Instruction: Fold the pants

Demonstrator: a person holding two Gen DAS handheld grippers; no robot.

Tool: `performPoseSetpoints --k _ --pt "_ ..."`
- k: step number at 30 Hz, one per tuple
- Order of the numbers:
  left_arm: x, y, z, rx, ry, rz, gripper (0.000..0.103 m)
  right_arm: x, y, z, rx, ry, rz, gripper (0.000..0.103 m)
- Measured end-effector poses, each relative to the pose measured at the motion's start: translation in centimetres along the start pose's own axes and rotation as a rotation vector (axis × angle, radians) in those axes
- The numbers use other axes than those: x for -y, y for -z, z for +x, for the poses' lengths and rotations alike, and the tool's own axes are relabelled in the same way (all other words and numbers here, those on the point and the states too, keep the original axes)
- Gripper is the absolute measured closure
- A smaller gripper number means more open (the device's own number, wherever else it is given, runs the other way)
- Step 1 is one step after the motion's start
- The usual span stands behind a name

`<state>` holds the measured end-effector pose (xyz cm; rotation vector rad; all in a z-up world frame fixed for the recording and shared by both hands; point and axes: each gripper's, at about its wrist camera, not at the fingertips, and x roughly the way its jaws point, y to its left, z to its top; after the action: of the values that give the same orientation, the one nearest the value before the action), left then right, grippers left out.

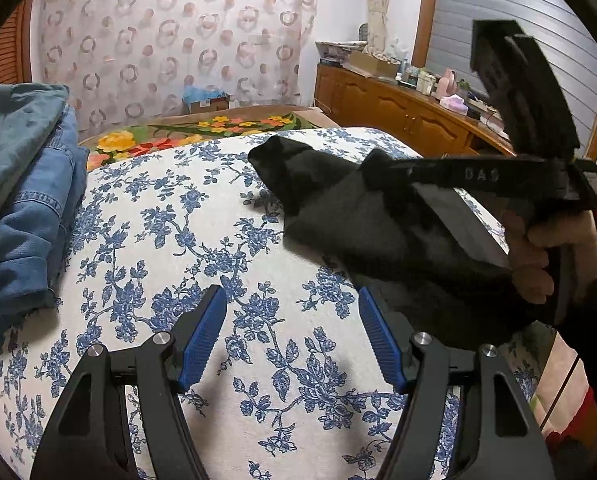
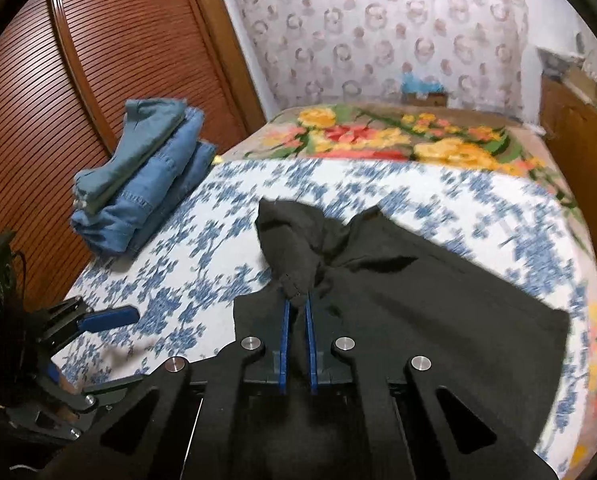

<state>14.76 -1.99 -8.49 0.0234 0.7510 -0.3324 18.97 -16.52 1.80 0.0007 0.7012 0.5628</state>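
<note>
Black pants [image 2: 398, 280] lie on the floral bed [image 2: 202, 248]. Only the right wrist view shows the right hand-held gripper [image 2: 297, 306] pinching their bunched edge; the left view shows the left hand-held gripper [image 1: 292, 320] wide, empty.

Both fisheye cameras ride just behind their fingers, tilted down over the bed [image 1: 234, 208]. The left view faces the far wall from bedside; the right sits close above black pants [image 2: 418, 280]. Both share the folded jeans [image 1: 30, 200].
</note>
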Motion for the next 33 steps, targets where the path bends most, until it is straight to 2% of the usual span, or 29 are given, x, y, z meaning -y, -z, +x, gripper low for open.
performPoseSetpoints --k 10,18,25,29,33 --pt "1.1 -0.3 0.6 -0.005 0.008 0.021 0.034 1.4 -0.3 -3.1 0.080 0.113 0.001 0.097" --pt "1.7 -1.0 1.1 -0.004 0.013 0.038 0.034 5.1 -0.6 -4.0 0.076 0.233 0.058 0.097" --pt "2.3 -0.9 1.5 -0.015 0.019 0.051 0.034 8.4 0.5 -4.3 0.056 0.327 0.129 0.097" --pt "2.6 -0.7 1.6 -0.021 0.019 0.057 0.034 9.7 0.8 -3.9 0.048 0.325 0.194 0.097" --pt "2.8 -0.7 1.7 -0.026 0.016 0.060 0.034 9.2 0.7 -3.8 0.042 0.371 0.181 0.097"
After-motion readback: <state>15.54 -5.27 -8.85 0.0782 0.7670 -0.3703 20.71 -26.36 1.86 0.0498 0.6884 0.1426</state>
